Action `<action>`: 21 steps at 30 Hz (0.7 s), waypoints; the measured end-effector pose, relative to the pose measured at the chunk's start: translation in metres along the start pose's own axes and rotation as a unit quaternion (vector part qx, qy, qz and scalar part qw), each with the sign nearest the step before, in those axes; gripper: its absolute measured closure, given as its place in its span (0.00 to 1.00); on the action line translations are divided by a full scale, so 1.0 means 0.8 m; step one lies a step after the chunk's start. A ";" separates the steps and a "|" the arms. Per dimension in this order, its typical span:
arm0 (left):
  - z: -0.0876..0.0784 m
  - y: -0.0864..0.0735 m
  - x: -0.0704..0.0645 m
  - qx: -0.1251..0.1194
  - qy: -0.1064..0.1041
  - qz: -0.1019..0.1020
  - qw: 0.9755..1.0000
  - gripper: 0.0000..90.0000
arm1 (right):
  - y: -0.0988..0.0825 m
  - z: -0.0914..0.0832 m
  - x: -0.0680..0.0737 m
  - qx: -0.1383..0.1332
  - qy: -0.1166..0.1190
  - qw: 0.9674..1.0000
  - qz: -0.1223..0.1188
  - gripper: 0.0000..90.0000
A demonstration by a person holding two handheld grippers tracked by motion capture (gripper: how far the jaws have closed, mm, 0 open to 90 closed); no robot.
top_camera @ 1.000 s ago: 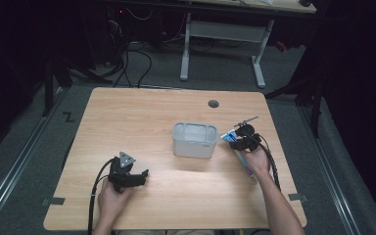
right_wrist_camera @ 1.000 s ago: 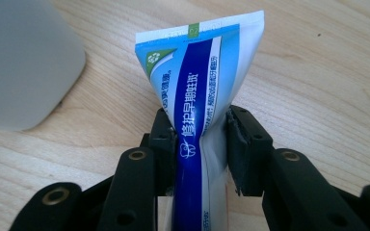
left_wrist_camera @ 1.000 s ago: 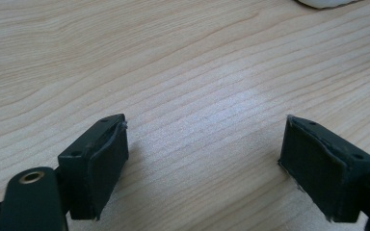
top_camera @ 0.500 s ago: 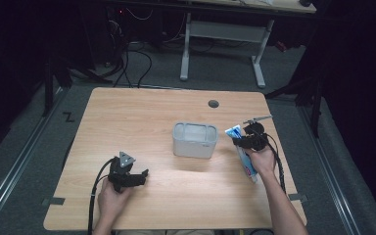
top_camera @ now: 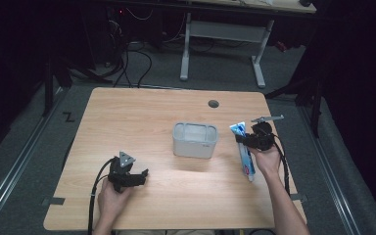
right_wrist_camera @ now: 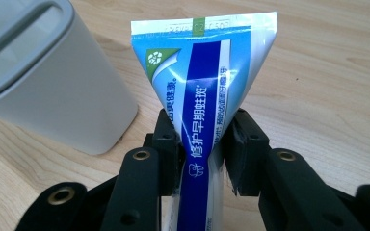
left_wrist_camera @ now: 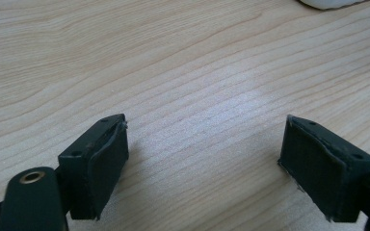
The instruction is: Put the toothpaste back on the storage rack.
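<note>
Right gripper view is showing the right tongs point(right_wrist_camera: 200, 154), which have just been closing, clamping the toothpaste tube point(right_wrist_camera: 204, 91) near its crimped end, beside the grey bin point(top_camera: 195, 140). Left tongs point(left_wrist_camera: 207, 163) are idling apart over the worktop point(top_camera: 142, 117).

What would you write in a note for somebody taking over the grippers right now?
Right gripper: fingers have just been closing and now pinch the blue and white toothpaste tube, crimped end pointing up and away, lifted beside the grey bin.
Left gripper: open, nothing between its fingers, low over the bare wooden table, near the front left.
Done: tube grasped and raised.
Left, likely: carry the tube over the bin and let it go inside.
</note>
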State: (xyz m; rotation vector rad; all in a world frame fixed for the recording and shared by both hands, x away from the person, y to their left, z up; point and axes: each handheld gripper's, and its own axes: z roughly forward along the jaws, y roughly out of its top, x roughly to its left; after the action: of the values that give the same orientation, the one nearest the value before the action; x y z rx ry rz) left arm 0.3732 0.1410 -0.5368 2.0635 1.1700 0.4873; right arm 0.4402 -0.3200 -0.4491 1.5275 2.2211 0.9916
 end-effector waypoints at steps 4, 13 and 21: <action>0.000 0.000 0.000 0.000 0.000 0.000 1.000 0.19 | 0.001 -0.007 0.003 -0.006 0.000 1.000 -0.005 0.77; 0.000 0.000 0.000 0.001 0.000 0.001 1.000 0.19 | 0.003 -0.014 0.005 -0.023 0.019 1.000 0.001 0.78; 0.000 0.000 0.000 0.001 0.000 0.001 1.000 0.19 | 0.003 -0.017 0.006 -0.039 0.041 0.998 0.006 0.80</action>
State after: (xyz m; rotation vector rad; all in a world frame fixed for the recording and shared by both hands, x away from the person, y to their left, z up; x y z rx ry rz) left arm 0.3731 0.1410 -0.5368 2.0658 1.1689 0.4881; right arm 0.4323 -0.3205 -0.4369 1.4942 2.2030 1.1496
